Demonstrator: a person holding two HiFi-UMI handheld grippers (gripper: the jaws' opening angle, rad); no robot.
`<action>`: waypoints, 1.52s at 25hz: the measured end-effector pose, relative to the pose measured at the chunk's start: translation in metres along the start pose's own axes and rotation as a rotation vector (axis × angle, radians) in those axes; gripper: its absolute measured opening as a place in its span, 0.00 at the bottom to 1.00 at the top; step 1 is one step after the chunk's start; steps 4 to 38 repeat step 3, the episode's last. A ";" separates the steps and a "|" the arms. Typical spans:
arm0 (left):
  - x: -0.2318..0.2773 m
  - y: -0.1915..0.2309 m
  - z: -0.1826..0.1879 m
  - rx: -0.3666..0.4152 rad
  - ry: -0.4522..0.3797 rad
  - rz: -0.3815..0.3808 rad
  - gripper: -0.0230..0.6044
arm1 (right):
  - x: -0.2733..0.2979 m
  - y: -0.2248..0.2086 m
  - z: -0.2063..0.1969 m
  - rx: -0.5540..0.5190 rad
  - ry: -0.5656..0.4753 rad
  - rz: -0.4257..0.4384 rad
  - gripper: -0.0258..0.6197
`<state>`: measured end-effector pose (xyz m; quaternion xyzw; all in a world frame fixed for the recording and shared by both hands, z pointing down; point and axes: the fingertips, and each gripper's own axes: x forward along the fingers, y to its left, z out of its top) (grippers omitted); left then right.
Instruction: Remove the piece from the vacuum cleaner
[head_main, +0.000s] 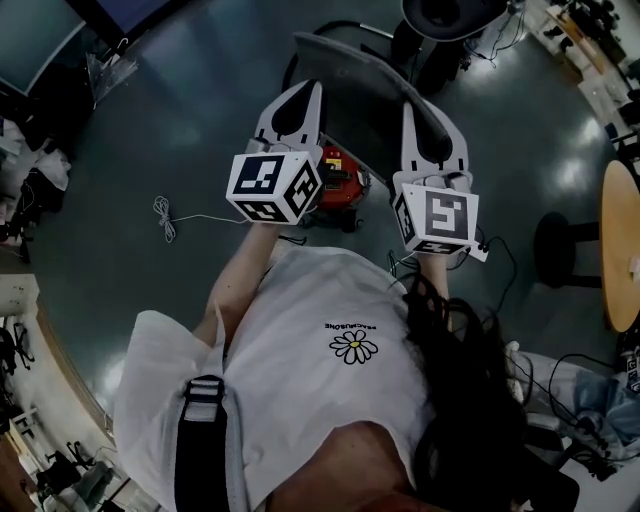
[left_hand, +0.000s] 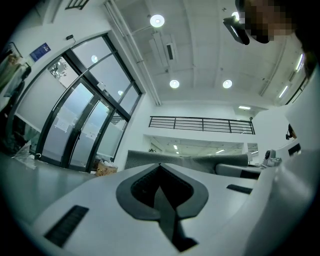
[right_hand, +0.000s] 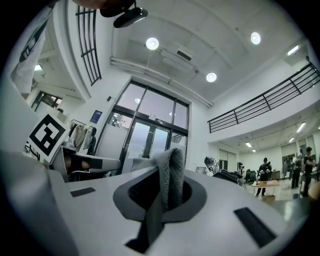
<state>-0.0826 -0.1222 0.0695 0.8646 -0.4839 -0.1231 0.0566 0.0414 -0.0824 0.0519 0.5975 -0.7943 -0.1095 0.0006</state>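
- The right gripper (head_main: 420, 112) is closed on a fold of the grey fabric piece (right_hand: 172, 165). In the right gripper view, the fold is seen standing up out of the shut jaws at the centre of the frame.
- From that fold, the fabric is seen trailing off to the left of the same frame, toward the marker cube (right_hand: 47, 137) of the other gripper.
- The left gripper (left_hand: 160, 169) is shown with its jaws brought together at the lower centre of its own view. The grey fabric is stretched as a band straight behind the tips, reaching further to the right than to the left. Whether its edge is caught by those tips cannot be told.
- In the head view, the piece is seen as a dark grey sheet in the upper middle of the frame, spread between the tips of the two grippers.
- The red vacuum cleaner (head_main: 340, 180) is set on the floor (head_main: 150, 130) at the centre of the head view, between the two grippers and apart from the piece.
- A white cable (head_main: 165, 215) is laid on the floor at the left of that frame.
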 end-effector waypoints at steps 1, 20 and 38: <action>-0.001 0.000 0.000 0.003 0.001 0.000 0.04 | 0.000 0.000 0.000 0.006 0.001 0.001 0.08; -0.002 -0.001 -0.001 0.007 0.004 -0.001 0.04 | 0.000 0.000 -0.001 0.018 0.003 0.002 0.08; -0.002 -0.001 -0.001 0.007 0.004 -0.001 0.04 | 0.000 0.000 -0.001 0.018 0.003 0.002 0.08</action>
